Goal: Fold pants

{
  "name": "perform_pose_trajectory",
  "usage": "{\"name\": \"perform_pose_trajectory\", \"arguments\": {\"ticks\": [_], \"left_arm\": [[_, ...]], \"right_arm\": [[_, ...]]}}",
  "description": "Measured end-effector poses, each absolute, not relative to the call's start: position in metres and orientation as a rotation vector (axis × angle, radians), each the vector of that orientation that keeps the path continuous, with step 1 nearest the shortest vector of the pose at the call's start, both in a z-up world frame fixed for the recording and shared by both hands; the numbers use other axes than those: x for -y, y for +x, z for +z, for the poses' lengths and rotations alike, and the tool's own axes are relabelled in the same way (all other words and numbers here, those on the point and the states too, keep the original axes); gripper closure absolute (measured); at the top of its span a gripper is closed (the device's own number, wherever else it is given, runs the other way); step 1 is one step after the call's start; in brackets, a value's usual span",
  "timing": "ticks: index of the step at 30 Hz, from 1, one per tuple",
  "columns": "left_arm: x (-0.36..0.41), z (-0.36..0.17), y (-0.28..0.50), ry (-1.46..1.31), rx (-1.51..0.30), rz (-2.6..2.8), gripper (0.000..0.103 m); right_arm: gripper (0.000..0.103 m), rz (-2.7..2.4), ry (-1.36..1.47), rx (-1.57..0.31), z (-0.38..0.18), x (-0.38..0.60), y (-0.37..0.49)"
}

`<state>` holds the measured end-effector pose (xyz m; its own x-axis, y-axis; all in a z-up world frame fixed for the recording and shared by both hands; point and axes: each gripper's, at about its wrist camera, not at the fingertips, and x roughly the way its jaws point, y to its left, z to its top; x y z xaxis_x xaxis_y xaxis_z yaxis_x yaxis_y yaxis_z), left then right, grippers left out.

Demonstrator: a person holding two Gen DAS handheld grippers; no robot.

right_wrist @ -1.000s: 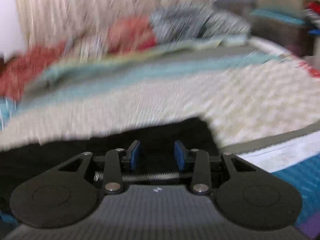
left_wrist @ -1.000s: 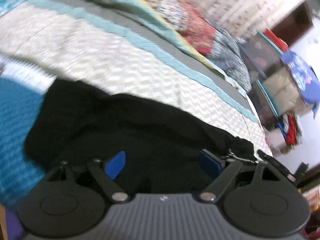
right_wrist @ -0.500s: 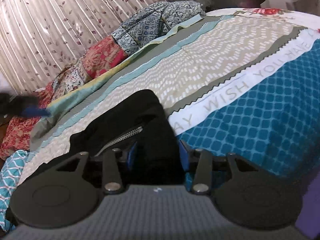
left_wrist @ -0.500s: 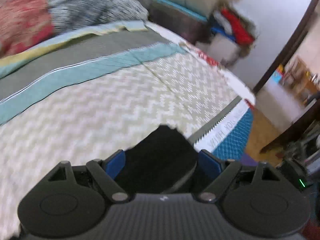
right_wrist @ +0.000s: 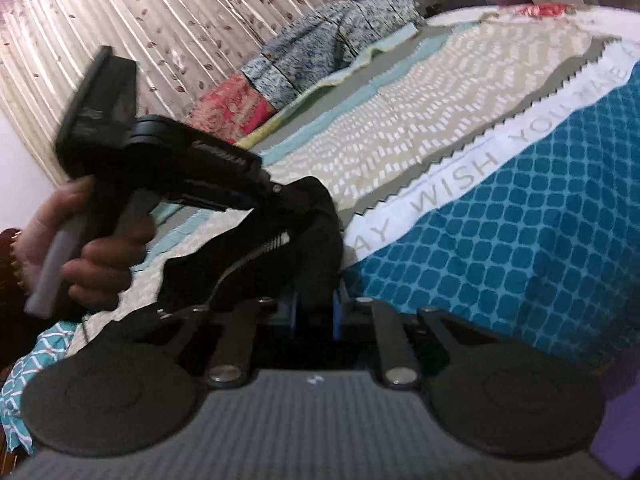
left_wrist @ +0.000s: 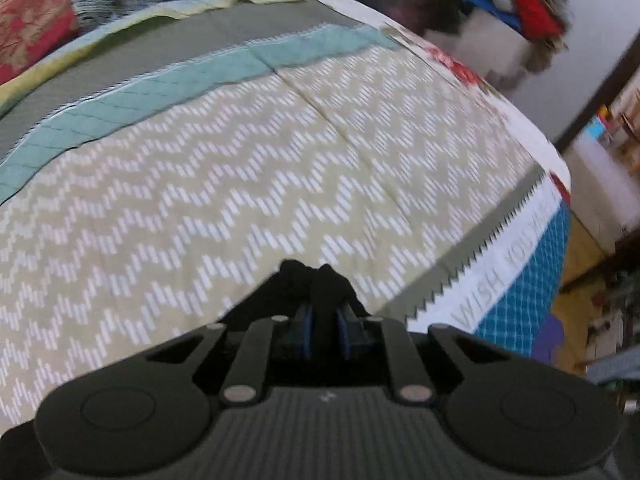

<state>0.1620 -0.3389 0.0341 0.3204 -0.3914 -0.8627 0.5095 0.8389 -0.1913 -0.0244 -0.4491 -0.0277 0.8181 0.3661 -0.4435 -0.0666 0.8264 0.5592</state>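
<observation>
Both tongs grip a pair of black pants raised above a bed. Nearest the right wrist camera, the right tongs are clamped on a bunched edge of the dark fabric, close to a silver zipper running across the cloth. Just beyond the zipper, the left tongs, held in the person's left hand, pinch another part of the same garment; the left wrist view shows their blue pads drawn together on a tuft of black cloth. Behind the pants lies the bedspread, chevron-patterned with a teal band, and past it a red floral pillow and a blue-and-white patterned one against a leaf-print curtain. With the two grips close together and each on only a small bunch, the fabric could slip free, or the rest could hang twisted and land creased.
</observation>
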Motion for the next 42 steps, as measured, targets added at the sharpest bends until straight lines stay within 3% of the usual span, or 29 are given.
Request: {"name": "perform_pose_trajectory", "arguments": {"ticks": [5,8,9,12,16,20,29,32,38,42], "left_arm": [[0.343,0.024,0.171,0.070,-1.131,-0.564,0.083],[0.341,0.030,0.171,-0.004,-1.137,-0.521,0.068],[0.336,0.039,0.167,-0.015,-1.120,-0.522,0.058],[0.314,0.075,0.148,0.013,-1.010,-0.564,0.055],[0.242,0.118,0.108,-0.048,-0.877,-0.603,0.048],[0.141,0.129,0.062,-0.115,-0.826,-0.498,0.045],[-0.115,0.118,-0.074,-0.419,-0.773,0.070,0.038],[-0.169,0.104,-0.109,-0.511,-0.767,0.190,0.023],[-0.206,0.051,-0.127,-0.749,-0.805,0.180,0.010],[-0.203,0.017,-0.127,-0.839,-0.826,0.143,0.001]], "right_arm": [[0.086,0.194,0.648,-0.627,-0.049,0.453,-0.037],[0.083,0.187,0.687,-0.641,-0.048,0.459,-0.036],[0.076,0.179,0.671,-0.637,-0.044,0.458,-0.039],[0.058,0.121,0.608,-0.578,-0.029,0.455,-0.055],[0.058,0.081,0.581,-0.459,-0.005,0.452,-0.072],[0.058,0.183,0.544,-0.410,0.014,0.423,-0.067],[0.058,0.580,0.379,-0.587,0.020,0.282,-0.020],[0.058,0.666,0.288,-0.642,0.021,0.233,-0.015],[0.059,0.737,0.163,-0.686,0.030,0.172,-0.001],[0.067,0.781,0.125,-0.699,0.034,0.137,0.007]]}}
